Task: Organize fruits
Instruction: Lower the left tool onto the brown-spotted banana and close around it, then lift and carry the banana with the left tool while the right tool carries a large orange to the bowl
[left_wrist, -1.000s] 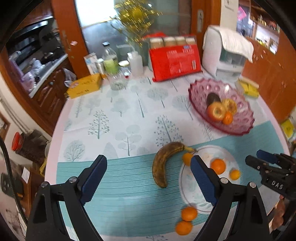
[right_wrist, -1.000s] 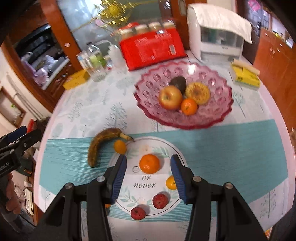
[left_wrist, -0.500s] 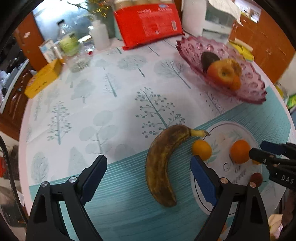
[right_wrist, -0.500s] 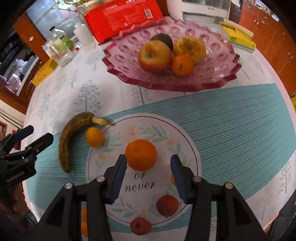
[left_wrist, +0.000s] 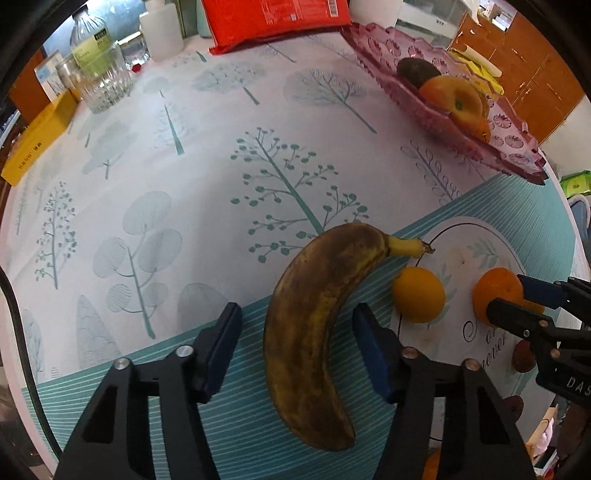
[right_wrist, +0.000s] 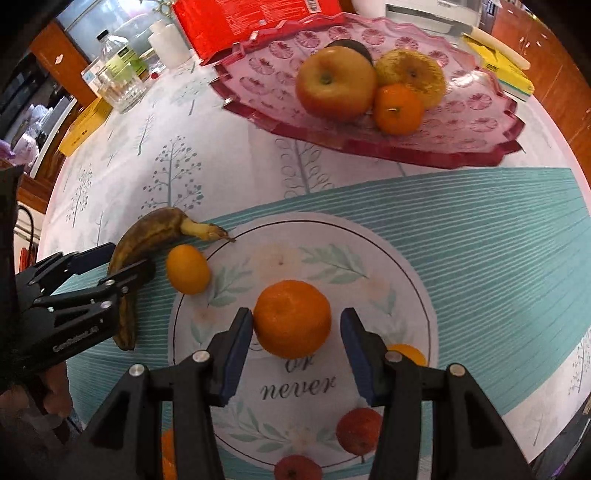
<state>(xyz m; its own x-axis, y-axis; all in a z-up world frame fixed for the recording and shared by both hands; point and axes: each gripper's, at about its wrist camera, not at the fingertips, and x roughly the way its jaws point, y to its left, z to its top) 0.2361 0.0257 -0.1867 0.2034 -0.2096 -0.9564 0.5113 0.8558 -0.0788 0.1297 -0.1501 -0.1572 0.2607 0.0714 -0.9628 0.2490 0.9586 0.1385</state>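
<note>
A browned banana lies on the desk, its stem pointing at the rim of a round printed circle on the cloth. The left tool straddles the banana's middle with both blue pads apart and a gap on each side, so it is released and grips nothing. Just beside the banana's stem, on the circle's edge, sits a small orange. Nearer the circle's centre sits a larger tangerine; the right tool brackets it, left pad about touching the skin, right pad clear of it, so it too is spread and not yet clamped. Around the circle's near edge lie two small red fruits and another orange, partly hidden by the tool.

Beyond the circle stands a pink glass bowl already holding an apple, a tangerine, a yellow fruit and a dark one behind. Judging by this, a few fruits are sorted and most remain loose on the desk.

Compared with half a second ago, both tools have dropped lower and closer: the left one's pads have narrowed around the banana, and the tangerine now sits between the right pads instead of ahead of them
</note>
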